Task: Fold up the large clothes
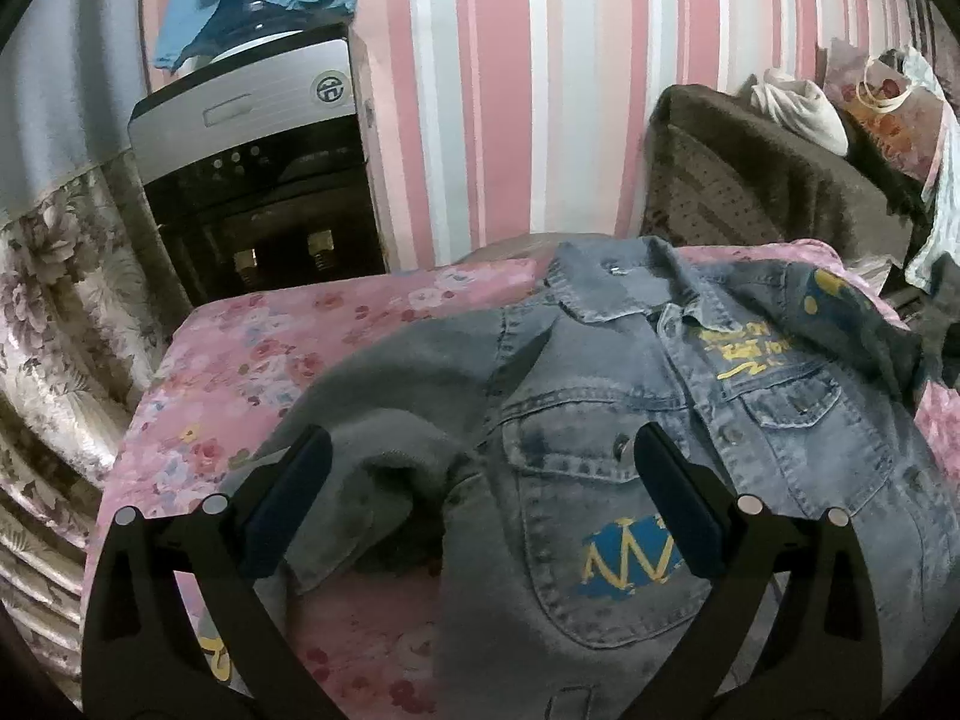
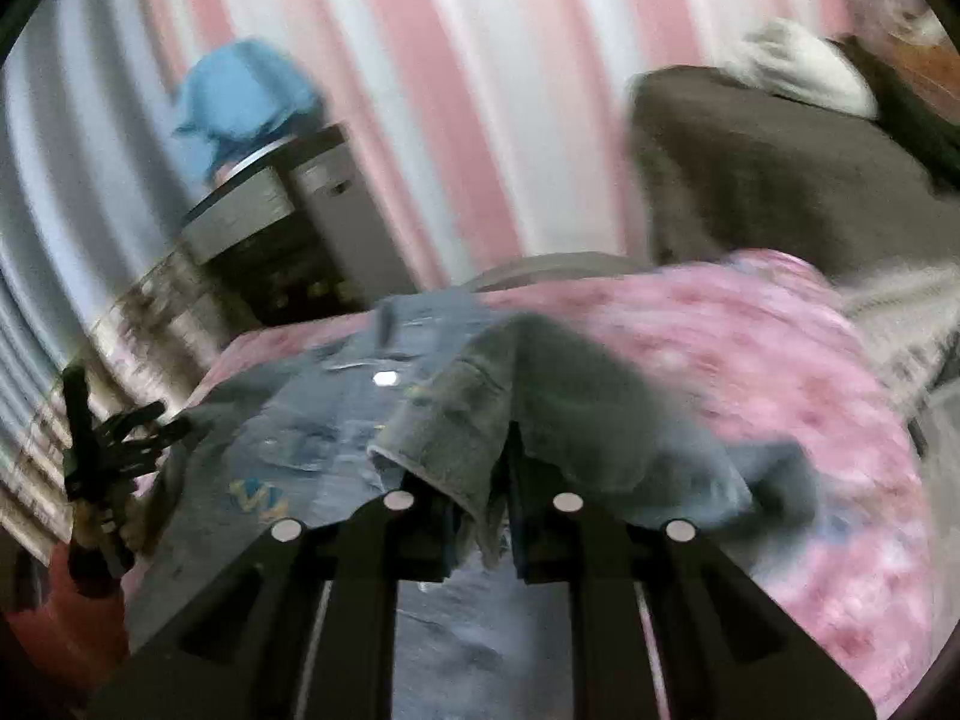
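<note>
The right gripper (image 2: 480, 516) has its fingers clamped on the denim jacket's (image 1: 660, 420) sleeve, while the left gripper (image 1: 480, 480) hovers spread apart over the other sleeve.

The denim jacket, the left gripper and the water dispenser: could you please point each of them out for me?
denim jacket (image 1: 690, 420): left wrist view, on the front placket between the chest pockets.
left gripper (image 1: 480, 504): left wrist view, midway between its open fingertips.
water dispenser (image 1: 252, 138): left wrist view, on its silver front panel.
</note>
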Tool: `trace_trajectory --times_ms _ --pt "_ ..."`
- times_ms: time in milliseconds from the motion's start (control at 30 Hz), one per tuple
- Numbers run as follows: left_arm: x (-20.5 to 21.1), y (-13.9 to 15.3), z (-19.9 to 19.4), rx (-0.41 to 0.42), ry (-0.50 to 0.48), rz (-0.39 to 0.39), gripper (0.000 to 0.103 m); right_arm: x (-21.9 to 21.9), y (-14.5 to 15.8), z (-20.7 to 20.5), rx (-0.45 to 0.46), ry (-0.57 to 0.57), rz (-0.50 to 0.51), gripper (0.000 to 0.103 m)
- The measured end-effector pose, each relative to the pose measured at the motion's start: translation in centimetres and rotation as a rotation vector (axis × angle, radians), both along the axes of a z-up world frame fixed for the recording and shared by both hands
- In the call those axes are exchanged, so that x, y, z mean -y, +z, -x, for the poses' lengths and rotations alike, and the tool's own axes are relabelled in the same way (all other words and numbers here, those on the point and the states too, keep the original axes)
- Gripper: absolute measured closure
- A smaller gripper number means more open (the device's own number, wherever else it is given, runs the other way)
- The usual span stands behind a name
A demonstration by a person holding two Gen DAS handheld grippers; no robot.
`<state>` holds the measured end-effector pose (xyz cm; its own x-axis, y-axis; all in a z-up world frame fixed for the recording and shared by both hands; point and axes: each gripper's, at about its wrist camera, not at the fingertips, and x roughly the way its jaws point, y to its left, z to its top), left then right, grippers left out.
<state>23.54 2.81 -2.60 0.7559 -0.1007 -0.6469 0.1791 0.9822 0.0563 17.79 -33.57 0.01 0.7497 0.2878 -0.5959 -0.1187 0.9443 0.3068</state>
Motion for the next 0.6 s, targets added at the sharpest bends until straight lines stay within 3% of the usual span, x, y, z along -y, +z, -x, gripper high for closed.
trace_trajectory --times_ms 167,267,400,533,600 --pt "0.1 0.0 -0.2 0.003 0.003 -0.01 0.003 -7.7 -1.4 -5.7 -0.045 0.146 0.007 0.09" --pt "-0.4 -0.3 -0.7 -0.004 0.02 -0.019 0.003 -11.6 -3.6 -8.8 -0.101 0.197 -0.004 0.09" --pt "-1.5 -1.0 -1.5 -0.041 0.039 0.006 0.003 -14.9 -7.3 -11.1 -0.193 0.226 0.058 0.089" --pt "-1.8 -1.5 -1.8 -0.067 0.049 0.004 0.003 -15.7 -8.5 -11.5 -0.229 0.234 0.078 0.067" --pt "-1.5 -1.4 -1.6 -0.069 0.04 -0.004 0.003 -15.2 -7.3 -10.6 -0.211 0.235 0.055 0.044"
